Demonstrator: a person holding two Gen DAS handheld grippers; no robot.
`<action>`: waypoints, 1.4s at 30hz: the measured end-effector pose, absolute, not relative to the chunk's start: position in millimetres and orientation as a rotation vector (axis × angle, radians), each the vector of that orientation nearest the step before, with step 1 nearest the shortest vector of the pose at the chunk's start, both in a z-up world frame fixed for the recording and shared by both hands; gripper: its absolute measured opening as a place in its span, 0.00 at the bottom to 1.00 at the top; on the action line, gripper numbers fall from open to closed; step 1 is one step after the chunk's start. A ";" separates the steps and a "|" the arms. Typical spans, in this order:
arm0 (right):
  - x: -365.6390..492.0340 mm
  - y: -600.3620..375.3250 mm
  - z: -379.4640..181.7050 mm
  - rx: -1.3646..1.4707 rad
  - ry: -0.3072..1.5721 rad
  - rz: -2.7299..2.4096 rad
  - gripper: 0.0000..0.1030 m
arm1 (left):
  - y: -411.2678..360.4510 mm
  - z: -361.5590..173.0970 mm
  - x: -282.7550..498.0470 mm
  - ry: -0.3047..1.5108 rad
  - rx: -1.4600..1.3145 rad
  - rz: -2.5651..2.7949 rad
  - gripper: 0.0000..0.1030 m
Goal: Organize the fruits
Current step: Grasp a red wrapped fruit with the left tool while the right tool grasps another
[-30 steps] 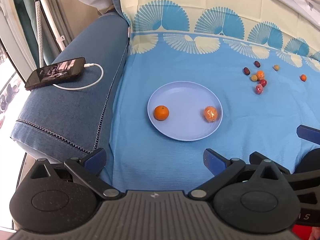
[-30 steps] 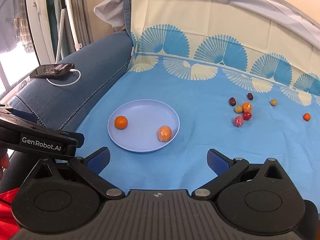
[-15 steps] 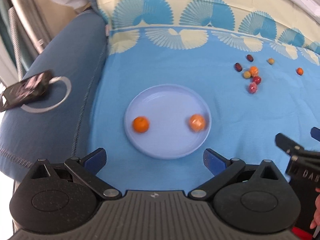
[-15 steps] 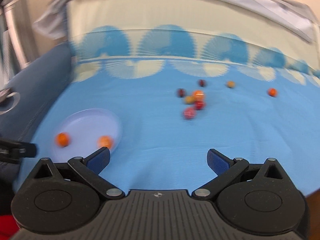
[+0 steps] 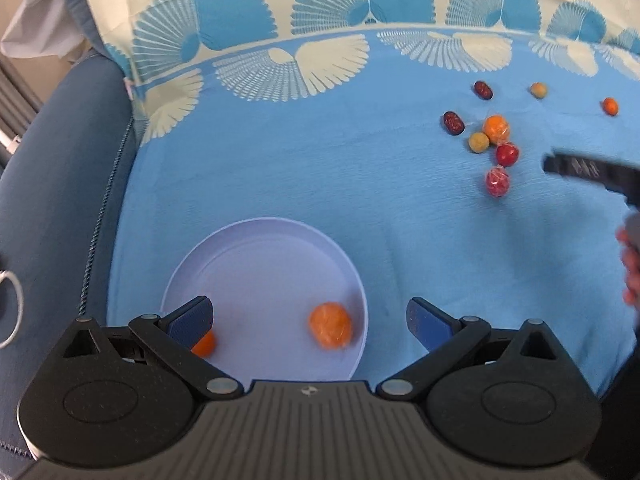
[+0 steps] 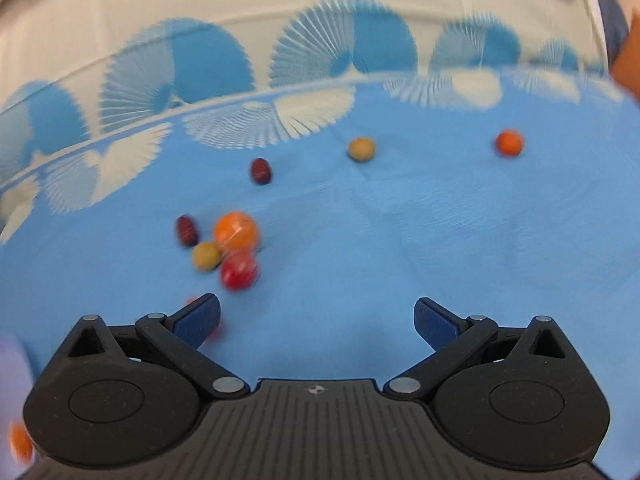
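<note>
A pale blue plate (image 5: 264, 256) lies on the blue cloth and holds two oranges: a wrapped one (image 5: 330, 325) and one partly behind my left finger (image 5: 204, 344). My left gripper (image 5: 310, 318) is open and empty, just over the plate's near edge. Several small fruits lie loose to the right: a wrapped orange (image 5: 496, 128) (image 6: 236, 231), a red fruit (image 6: 239, 269), a yellow one (image 6: 206, 255), dark dates (image 6: 261, 171), another yellow one (image 6: 361, 148), a small orange (image 6: 509, 142). My right gripper (image 6: 316, 316) is open and empty, close before the cluster.
The blue sofa arm (image 5: 52, 184) rises left of the cloth, with a white cable loop (image 5: 12, 308) at its edge. The patterned cloth climbs the backrest (image 5: 360, 0). The right gripper's body (image 5: 588, 168) shows blurred at the left view's right edge.
Both grippers moved forward and right. The left one came over the plate's near edge. The right one swung away from the plate to the loose fruit cluster. Both stayed open.
</note>
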State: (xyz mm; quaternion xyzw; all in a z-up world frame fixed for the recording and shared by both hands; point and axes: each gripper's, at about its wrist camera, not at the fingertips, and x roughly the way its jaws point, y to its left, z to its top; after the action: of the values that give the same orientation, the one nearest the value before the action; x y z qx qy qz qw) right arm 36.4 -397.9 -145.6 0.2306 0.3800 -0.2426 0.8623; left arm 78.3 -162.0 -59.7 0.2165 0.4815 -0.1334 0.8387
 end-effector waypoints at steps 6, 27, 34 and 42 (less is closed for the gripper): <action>87.6 -400.8 -181.4 0.506 0.812 -0.350 0.69 | -192.2 -85.5 98.5 1.053 0.520 -0.295 1.00; 50.3 -475.2 -202.9 0.362 0.715 -0.689 0.28 | -367.0 -161.5 151.3 1.089 0.511 -0.558 0.34; 51.2 -470.2 -197.2 0.347 0.693 -0.701 0.27 | -356.0 -148.0 145.4 1.065 0.539 -0.549 0.32; 23.4 -442.4 -131.2 0.297 0.554 -0.644 0.27 | -278.8 -74.4 113.2 1.018 0.563 -0.468 0.32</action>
State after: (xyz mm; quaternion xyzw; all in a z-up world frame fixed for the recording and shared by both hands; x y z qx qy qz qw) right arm 23.4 -442.4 -131.2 0.1436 0.2678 -0.3111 0.9005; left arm 113.2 -278.8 -74.4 0.2636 0.4763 -0.2188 0.8098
